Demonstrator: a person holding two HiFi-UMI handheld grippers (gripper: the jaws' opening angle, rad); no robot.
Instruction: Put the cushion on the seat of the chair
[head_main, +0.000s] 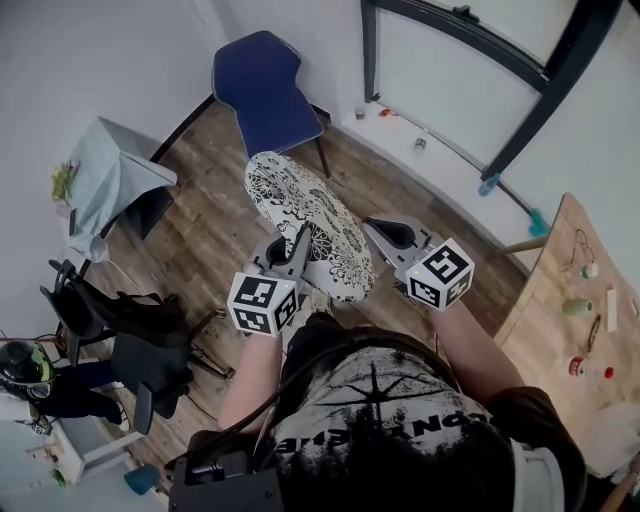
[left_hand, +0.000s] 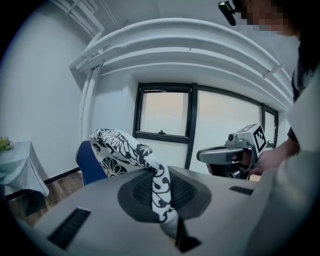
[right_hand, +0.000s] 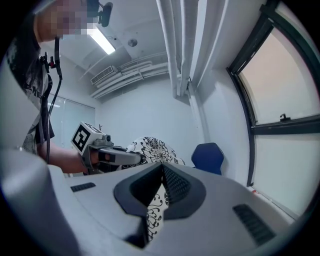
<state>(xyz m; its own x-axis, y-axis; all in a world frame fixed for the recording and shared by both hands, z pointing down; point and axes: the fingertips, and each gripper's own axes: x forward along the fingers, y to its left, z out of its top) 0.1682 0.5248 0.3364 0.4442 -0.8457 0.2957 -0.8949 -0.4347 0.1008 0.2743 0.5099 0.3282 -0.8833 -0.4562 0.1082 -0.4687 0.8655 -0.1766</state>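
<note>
Cushion (head_main: 310, 225) is held aloft, opposite edges clamped by left gripper (head_main: 299, 243) and right gripper (head_main: 374, 230), not yet on blue chair (head_main: 262, 90).

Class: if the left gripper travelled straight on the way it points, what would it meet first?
The cushion, clamped in the left gripper and bulging ahead of it. Beyond that, probably the wall under the window, with the chair slightly left; depth is unclear.
</note>
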